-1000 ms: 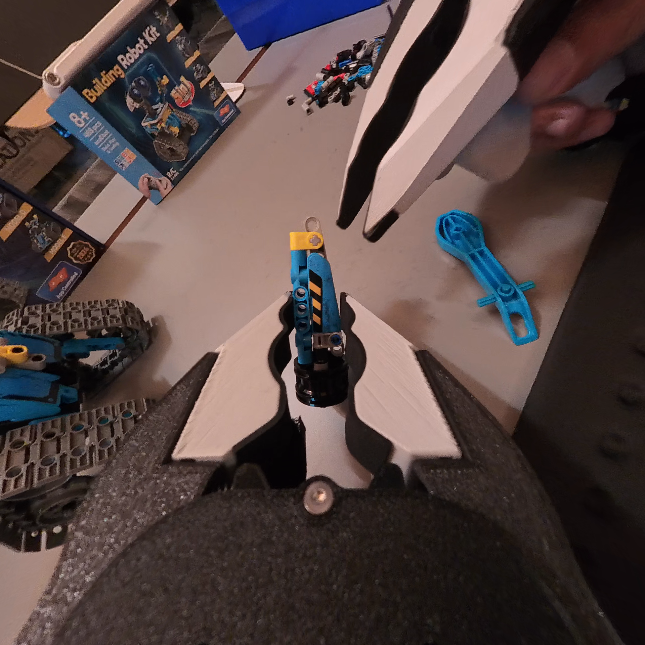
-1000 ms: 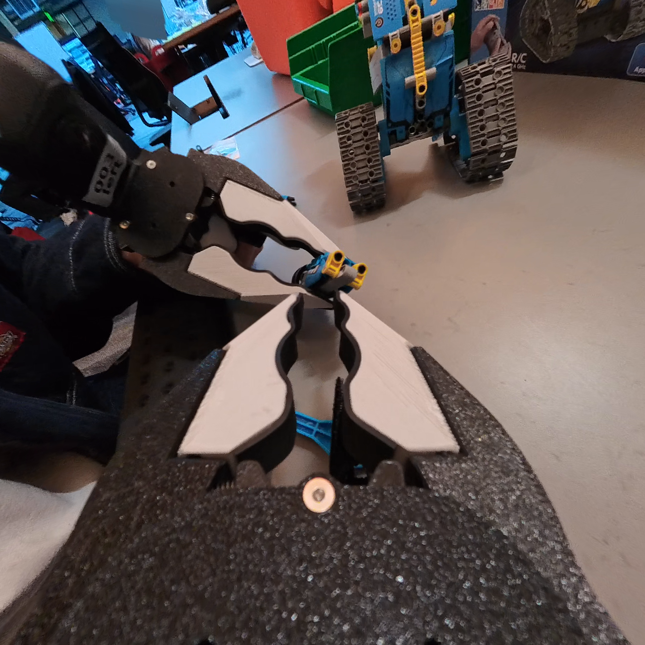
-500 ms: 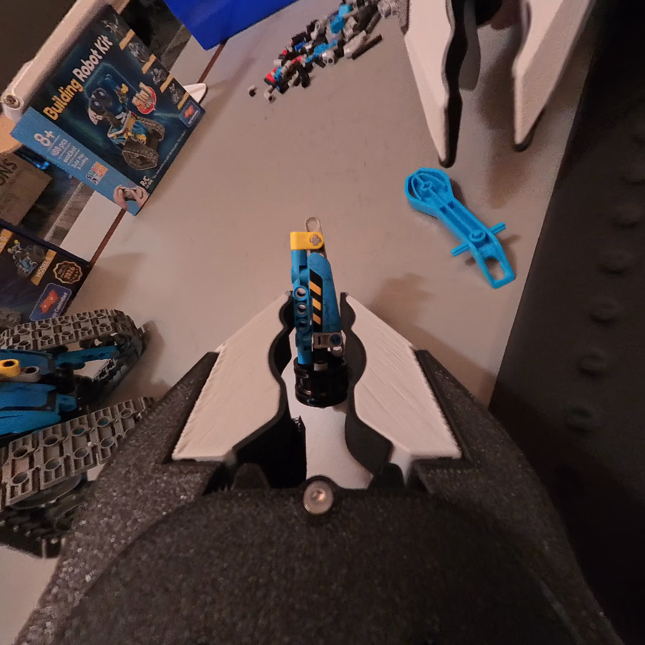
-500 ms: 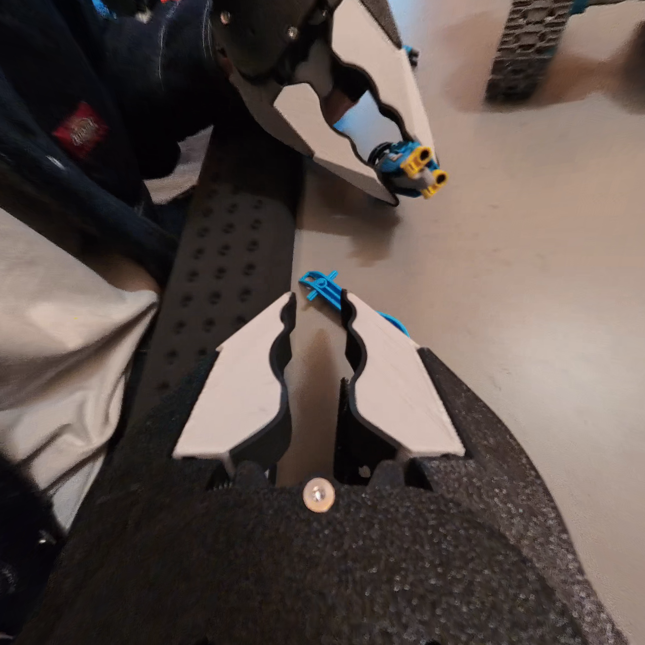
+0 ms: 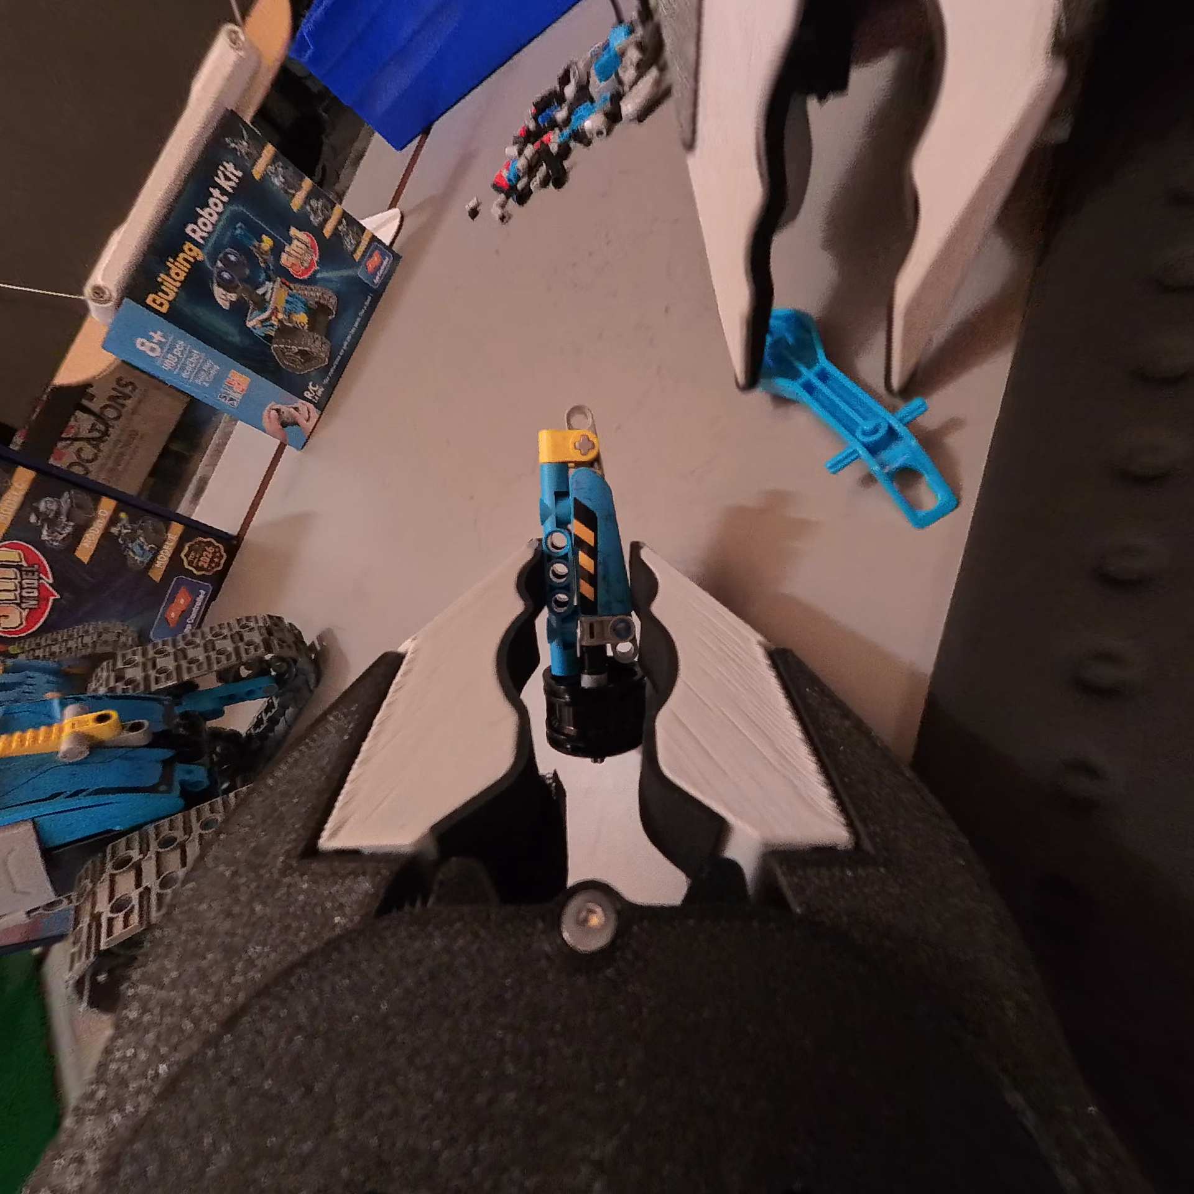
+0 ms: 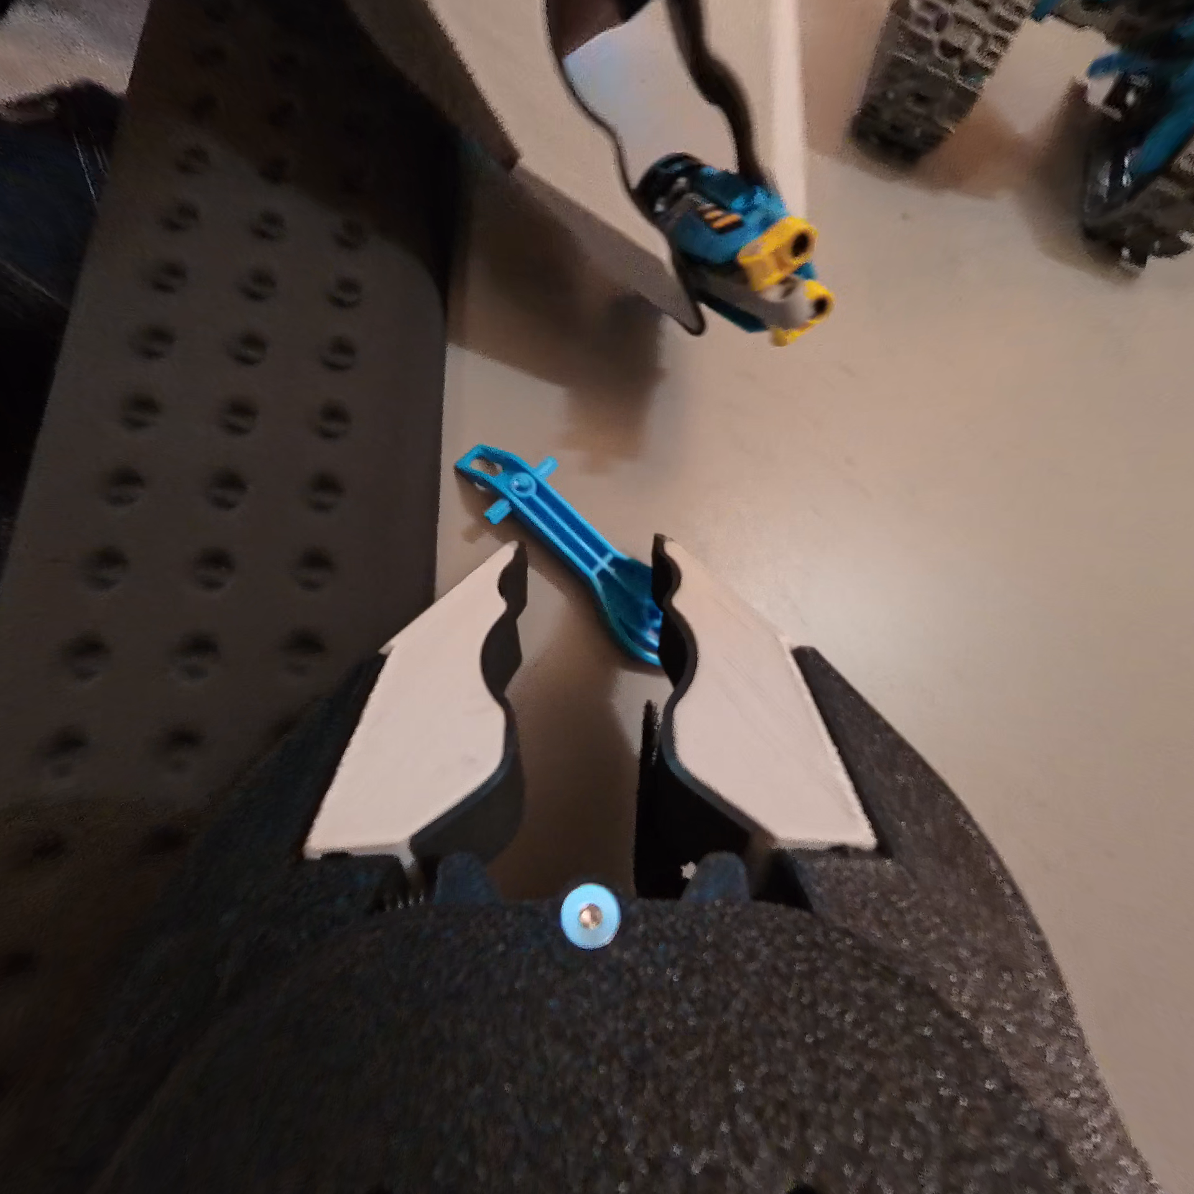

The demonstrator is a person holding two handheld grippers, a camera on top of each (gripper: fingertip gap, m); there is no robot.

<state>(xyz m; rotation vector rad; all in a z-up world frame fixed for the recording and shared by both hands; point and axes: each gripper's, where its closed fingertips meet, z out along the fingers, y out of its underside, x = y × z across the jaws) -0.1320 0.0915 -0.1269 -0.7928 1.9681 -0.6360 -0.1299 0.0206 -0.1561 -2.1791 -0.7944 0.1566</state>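
Straddling blue brick-separator tool (image 6: 568, 555), right gripper (image 6: 588, 549) jaws apart, empty; left gripper (image 5: 585, 555) clamped on blue-yellow brick assembly (image 5: 581, 568), held above tabletop.

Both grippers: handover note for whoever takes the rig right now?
Left gripper: shut on the blue brick assembly, black round base between its fingers, yellow tip pointing out, held above the table.
Right gripper: open, holding nothing, low over the blue lever tool, which lies flat near the table's dark edge; one finger overlaps its round end.
Tracked model stands beside the left gripper; loose bricks lie farther off.
Tool not gripped.
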